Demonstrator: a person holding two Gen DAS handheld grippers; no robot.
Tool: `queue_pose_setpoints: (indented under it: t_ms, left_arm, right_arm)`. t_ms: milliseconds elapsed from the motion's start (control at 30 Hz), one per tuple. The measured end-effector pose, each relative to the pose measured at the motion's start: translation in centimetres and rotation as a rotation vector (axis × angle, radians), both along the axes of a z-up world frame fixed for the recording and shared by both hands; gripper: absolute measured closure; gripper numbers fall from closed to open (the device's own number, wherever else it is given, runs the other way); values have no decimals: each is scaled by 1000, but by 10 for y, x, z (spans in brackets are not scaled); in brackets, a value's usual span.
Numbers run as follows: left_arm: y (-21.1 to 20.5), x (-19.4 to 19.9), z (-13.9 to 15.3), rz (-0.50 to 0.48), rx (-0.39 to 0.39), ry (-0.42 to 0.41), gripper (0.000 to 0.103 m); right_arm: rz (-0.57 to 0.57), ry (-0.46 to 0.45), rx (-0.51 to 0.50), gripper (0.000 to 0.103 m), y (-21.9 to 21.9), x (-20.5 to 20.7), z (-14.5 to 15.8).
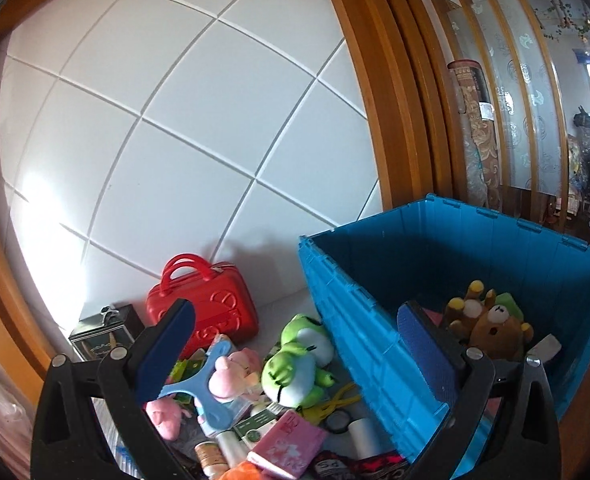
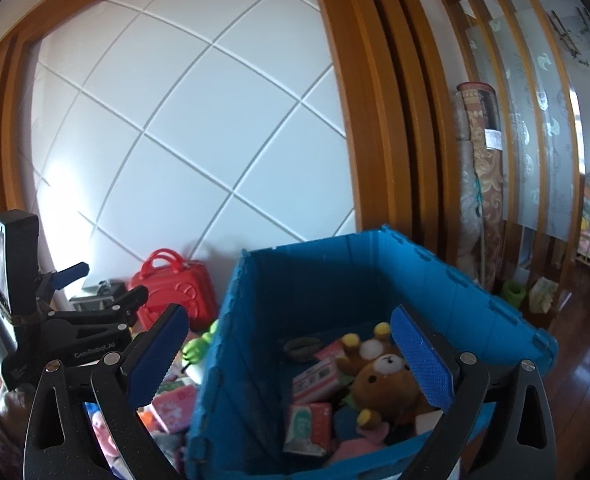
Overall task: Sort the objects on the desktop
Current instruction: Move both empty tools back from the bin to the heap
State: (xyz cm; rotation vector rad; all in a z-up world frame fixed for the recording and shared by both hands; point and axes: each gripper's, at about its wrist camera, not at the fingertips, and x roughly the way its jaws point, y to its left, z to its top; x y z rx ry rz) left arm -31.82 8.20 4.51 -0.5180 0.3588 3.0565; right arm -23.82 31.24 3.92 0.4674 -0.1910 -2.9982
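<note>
A blue plastic crate (image 2: 255,320) stands open with a brown bear plush (image 2: 379,380), small pink boxes (image 2: 315,376) and other items inside. My right gripper (image 2: 291,360) is open over the crate's near left corner, with nothing between its pads. My left gripper (image 1: 295,348) is open too, straddling the crate's left wall (image 1: 359,328); nothing is gripped. Below it, left of the crate, lies a heap: a green frog plush (image 1: 295,364), a pink plush (image 1: 235,376), a blue Y-shaped piece (image 1: 207,384) and a pink booklet (image 1: 291,444). In the right wrist view the left gripper (image 2: 107,284) shows at the left, held by a hand (image 2: 11,404).
A red mini suitcase (image 1: 211,312) and a dark tin box (image 1: 107,332) stand against the white tiled wall (image 1: 183,128). A wooden frame (image 1: 379,100) and a rolled carpet (image 1: 475,132) rise behind the crate. Wooden floor (image 2: 583,392) shows at the right.
</note>
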Motion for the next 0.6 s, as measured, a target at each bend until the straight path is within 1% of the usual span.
queue_pose_setpoints:
  t_ms: [133, 200, 300, 433, 600]
  left_arm:
    - [-55, 19, -13, 58, -30, 2, 0]
    - [-87, 28, -21, 108, -51, -5, 0]
    - [-134, 42, -31, 149, -41, -27, 0]
    - [-187, 59, -47, 172, -32, -55, 0]
    - [-228, 76, -70, 180, -49, -77, 0]
  right_arm:
    - [25, -19, -8, 1, -37, 8, -8]
    - [46, -35, -23, 1, -55, 11, -12]
    - [64, -57, -24, 1, -85, 15, -20]
    - [88, -87, -39, 1, -125, 18, -34]
    - [120, -138, -35, 1, -164, 17, -56]
